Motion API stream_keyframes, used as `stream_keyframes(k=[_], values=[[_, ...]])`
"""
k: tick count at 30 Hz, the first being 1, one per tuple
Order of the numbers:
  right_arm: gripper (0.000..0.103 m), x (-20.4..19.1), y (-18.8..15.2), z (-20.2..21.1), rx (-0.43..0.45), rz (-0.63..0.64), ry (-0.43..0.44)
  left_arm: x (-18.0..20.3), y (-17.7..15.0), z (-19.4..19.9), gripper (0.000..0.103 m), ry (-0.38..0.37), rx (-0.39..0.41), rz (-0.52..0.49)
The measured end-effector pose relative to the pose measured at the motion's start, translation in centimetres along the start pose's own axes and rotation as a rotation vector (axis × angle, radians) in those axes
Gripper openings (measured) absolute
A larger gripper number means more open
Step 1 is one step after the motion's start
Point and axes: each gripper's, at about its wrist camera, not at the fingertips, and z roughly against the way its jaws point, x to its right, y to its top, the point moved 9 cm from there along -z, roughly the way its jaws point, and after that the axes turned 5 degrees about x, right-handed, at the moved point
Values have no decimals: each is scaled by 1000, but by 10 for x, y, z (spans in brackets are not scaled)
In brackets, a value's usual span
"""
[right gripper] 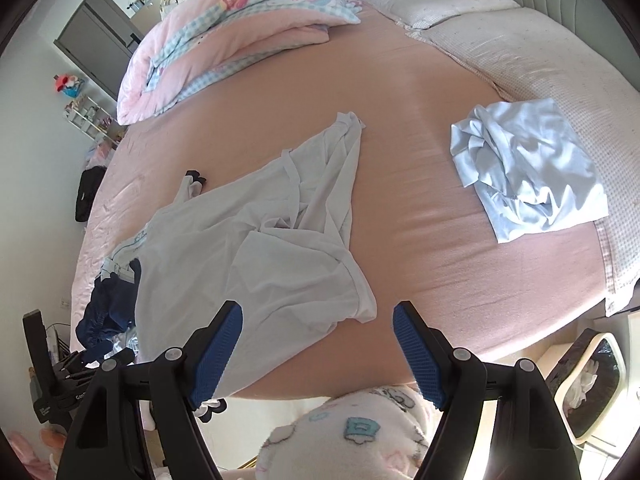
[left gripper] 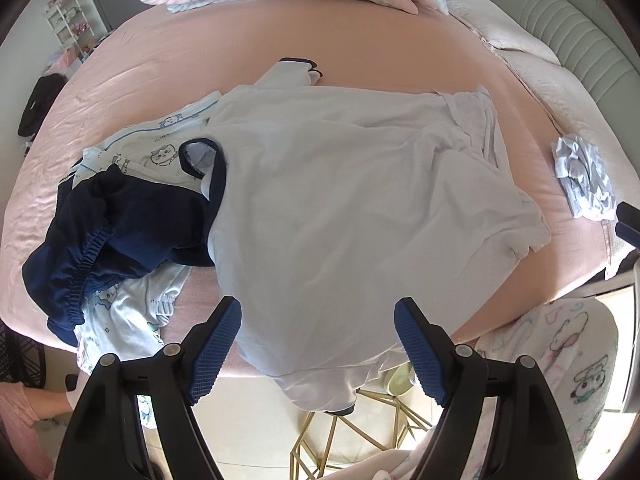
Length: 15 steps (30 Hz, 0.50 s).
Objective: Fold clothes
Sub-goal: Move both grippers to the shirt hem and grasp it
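1. White cloth first: we see the white shirt (left gripper: 360, 200) spread rumpled across the pink bed (left gripper: 380, 48), its lower part hanging over the near edge.
2. We hold the left gripper (left gripper: 318, 344) above that hanging part, fingers (left gripper: 216, 348) apart, gripping nothing.
3. Our right gripper (right gripper: 318, 346) hovers by the shirt's corner, fingers likewise apart and empty.
4. Navy shorts (left gripper: 104, 232) and a printed garment (left gripper: 152, 148) lie beside the collar.
5. Well apart lies a folded pale-blue piece (right gripper: 528, 172).

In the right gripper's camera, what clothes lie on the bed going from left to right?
Crumpled dark navy garment with an elastic waistband → big spread-out white shirt → small folded pale blue garment, all on the pink bed sheet.
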Motion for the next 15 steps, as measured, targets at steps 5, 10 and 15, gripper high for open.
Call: stream_keyframes(k=[5, 10, 15], values=[[78, 17, -18, -13, -42, -19, -13, 22, -13, -17, 78, 4, -25, -62], [78, 30, -35, -24, -73, -16, -34, 33, -26, -32, 78, 28, -46, -101], [78, 36, -44, -42, -111, -26, -37, 42, -43, -46, 78, 54, -65, -152]])
